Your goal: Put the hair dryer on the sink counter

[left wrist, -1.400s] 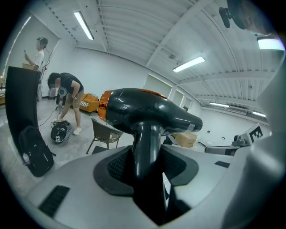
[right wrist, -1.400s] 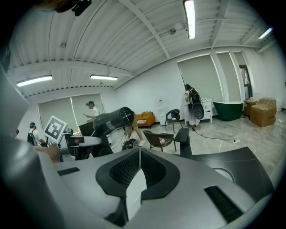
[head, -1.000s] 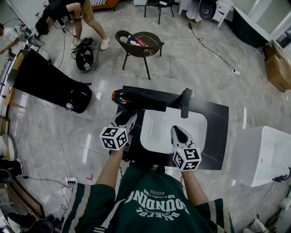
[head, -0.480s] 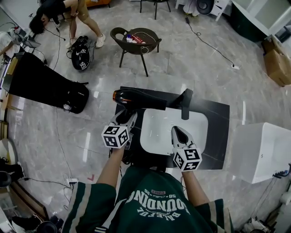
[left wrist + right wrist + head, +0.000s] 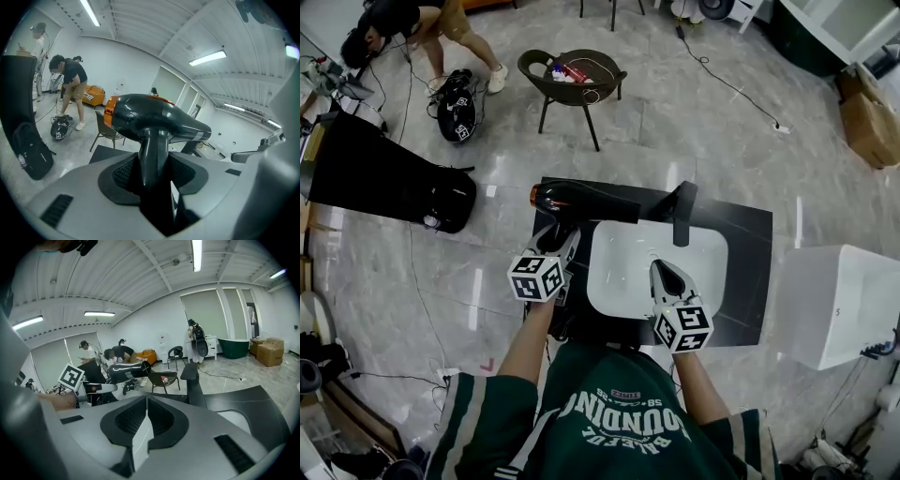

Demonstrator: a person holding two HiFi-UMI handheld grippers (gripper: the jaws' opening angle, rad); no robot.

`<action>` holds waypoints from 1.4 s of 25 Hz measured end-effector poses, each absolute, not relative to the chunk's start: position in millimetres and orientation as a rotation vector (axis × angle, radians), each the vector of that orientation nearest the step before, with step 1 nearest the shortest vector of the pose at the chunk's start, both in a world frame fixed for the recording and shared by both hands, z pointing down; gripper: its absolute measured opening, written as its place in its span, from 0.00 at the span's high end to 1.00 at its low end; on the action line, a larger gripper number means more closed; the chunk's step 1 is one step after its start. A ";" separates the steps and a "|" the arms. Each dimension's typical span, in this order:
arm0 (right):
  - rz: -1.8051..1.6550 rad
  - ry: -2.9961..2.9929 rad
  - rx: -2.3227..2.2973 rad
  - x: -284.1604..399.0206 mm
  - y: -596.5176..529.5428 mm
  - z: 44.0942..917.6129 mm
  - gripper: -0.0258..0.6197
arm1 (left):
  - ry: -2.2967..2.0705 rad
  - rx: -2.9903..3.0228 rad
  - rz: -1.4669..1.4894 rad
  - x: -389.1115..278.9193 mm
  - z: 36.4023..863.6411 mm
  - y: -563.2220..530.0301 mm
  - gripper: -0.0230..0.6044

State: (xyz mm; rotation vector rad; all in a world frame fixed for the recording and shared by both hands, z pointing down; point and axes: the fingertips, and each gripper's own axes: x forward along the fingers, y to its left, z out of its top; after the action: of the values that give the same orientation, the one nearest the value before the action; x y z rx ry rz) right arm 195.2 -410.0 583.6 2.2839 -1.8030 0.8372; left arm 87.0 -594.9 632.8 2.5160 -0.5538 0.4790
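A black hair dryer (image 5: 581,202) with an orange rear end hangs over the back left corner of the black sink counter (image 5: 745,272). My left gripper (image 5: 555,246) is shut on its handle (image 5: 152,150), and the barrel (image 5: 159,117) lies crosswise above the jaws, nozzle pointing right. My right gripper (image 5: 667,277) is shut with nothing in it, over the white basin (image 5: 623,272). From the right gripper view (image 5: 146,416) the hair dryer (image 5: 129,371) shows at the left, and the black faucet (image 5: 192,380) stands just ahead.
The faucet (image 5: 680,211) stands at the basin's back edge. A dark chair (image 5: 572,73) with small items is behind the counter. A black bag (image 5: 384,173) lies on the floor at the left, where a person (image 5: 412,19) bends over. A white cabinet (image 5: 839,305) stands at the right.
The left gripper with the hair dryer has sunk a little toward the counter. The head view has shifted slightly. The right gripper has barely moved.
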 end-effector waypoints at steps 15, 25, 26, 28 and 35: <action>0.901 -1.711 2.281 200.7 -400.3 602.9 0.89 | -0.553 2.438 0.555 102.8 679.6 -611.1 0.67; 0.945 -1.678 2.279 199.0 -398.7 613.9 0.89 | -0.552 2.387 0.625 114.7 711.4 -616.4 0.67; 0.950 -1.673 2.279 198.9 -398.6 614.8 0.89 | -0.560 2.378 0.632 114.9 714.4 -618.0 0.67; 0.963 -1.664 2.281 200.0 -397.8 616.2 0.89 | -0.576 2.362 0.649 116.4 720.1 -620.6 0.67; 0.991 -1.642 2.298 203.8 -393.3 618.3 0.89 | -0.625 2.344 0.727 123.7 741.7 -621.6 0.67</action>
State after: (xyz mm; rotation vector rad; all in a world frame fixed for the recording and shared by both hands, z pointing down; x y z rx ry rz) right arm 203.8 -393.3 618.3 2.2985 -1.6416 0.9905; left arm 123.7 -621.6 741.7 2.3436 -0.6246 0.7271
